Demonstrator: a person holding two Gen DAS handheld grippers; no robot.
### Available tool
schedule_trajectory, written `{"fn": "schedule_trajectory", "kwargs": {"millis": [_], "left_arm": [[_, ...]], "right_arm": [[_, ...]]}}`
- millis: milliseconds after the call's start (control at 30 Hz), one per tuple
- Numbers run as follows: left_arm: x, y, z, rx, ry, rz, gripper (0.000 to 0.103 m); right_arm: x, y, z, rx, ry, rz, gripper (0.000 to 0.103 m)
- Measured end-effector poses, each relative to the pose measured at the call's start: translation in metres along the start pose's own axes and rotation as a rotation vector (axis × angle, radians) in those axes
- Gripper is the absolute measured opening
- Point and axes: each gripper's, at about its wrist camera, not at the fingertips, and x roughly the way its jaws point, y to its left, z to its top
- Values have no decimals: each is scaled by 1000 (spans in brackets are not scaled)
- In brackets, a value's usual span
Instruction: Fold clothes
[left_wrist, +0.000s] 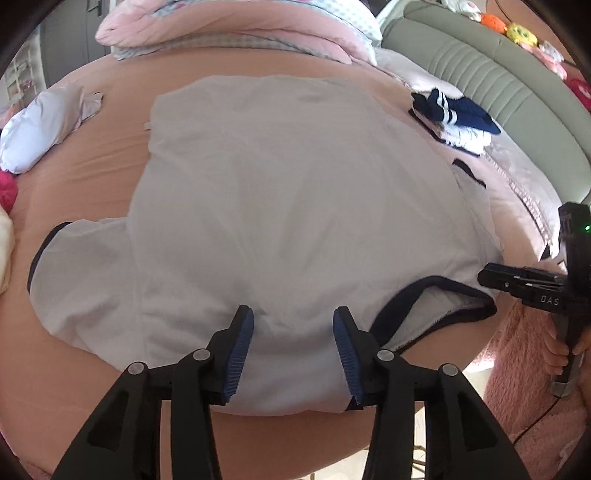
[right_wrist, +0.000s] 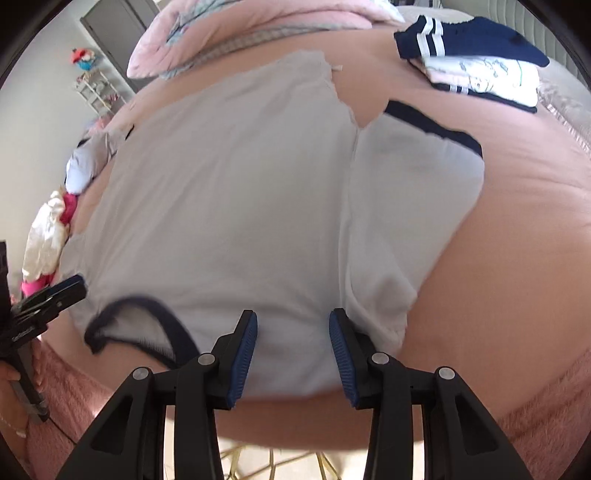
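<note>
pink bedding covers a bed (left_wrist: 110, 173) where a white t-shirt (left_wrist: 288, 192) with dark navy trim lies spread flat, collar (left_wrist: 436, 302) at the near edge, both short sleeves out to the sides and the hem at the far end. far right sits a stack of folded clothes (left_wrist: 458, 122); a bunched white garment (left_wrist: 37, 125) lies far left, and a pink quilt (left_wrist: 240, 29) is heaped at the far side.

the left gripper (left_wrist: 293, 343) hangs over the near left shoulder, jaws spread wide, gripping nothing. the right gripper (right_wrist: 293, 347) hangs over the near right shoulder, likewise released.

risk, as i judge it: the fabric is thin and doubled, so a pinch may catch only the top layer and peel the shirt apart when lifted. uneven grips either side of the collar would skew any fold, and dragging could rumple the flat body or pull the near edge off the bed.
</note>
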Motion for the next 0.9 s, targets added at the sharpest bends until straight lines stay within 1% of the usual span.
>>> {"fn": "schedule_trajectory", "kwargs": {"millis": [100, 200, 267, 300, 367, 433, 467, 533, 567, 600, 667, 700, 767, 800, 833, 900], "left_arm": [[3, -18, -13, 58, 64, 114, 42], [-9, -23, -22, 40, 82, 168, 42], [-20, -19, -27, 4, 60, 168, 42], [-23, -16, -26, -21, 45, 170, 42], [-29, -8, -25, -73, 17, 175, 42], [-28, -12, -21, -56, 7, 163, 42], [-28, -13, -19, -47, 2, 156, 42], [-25, -22, -17, -24, -4, 131, 42], [-22, -28, -16, -10, -4, 112, 42], [-22, -34, -19, 7, -11, 95, 42], [-21, -45, -21, 52, -15, 80, 42], [-19, -49, -22, 71, -7, 86, 42], [-6, -50, -28, 88, 38, 118, 42], [1, -50, -30, 95, 72, 147, 43], [0, -52, -33, 106, 71, 155, 43], [-3, -54, -34, 118, 116, 176, 44]], "right_arm": [[-2, 15, -7, -92, 12, -56, 41], [-8, 29, -15, -172, 29, -89, 42], [-15, 35, -21, -204, 21, -81, 42], [-19, 35, -21, -198, 8, -69, 42], [-29, 38, -16, -168, -37, -2, 42], [-32, 49, -7, -153, -79, 58, 42], [-29, 57, -4, -169, -86, 66, 42], [-15, 76, -1, -238, -76, 44, 42], [-5, 86, -2, -264, -55, 24, 42], [2, 91, -5, -276, -39, 11, 42], [8, 92, -8, -286, -37, 5, 42], [9, 92, -9, -290, -31, 3, 42], [9, 88, -12, -299, -12, -1, 42], [9, 87, -14, -304, -2, -3, 42], [9, 85, -15, -308, 8, -5, 42], [9, 82, -18, -317, 27, -8, 42]]}}
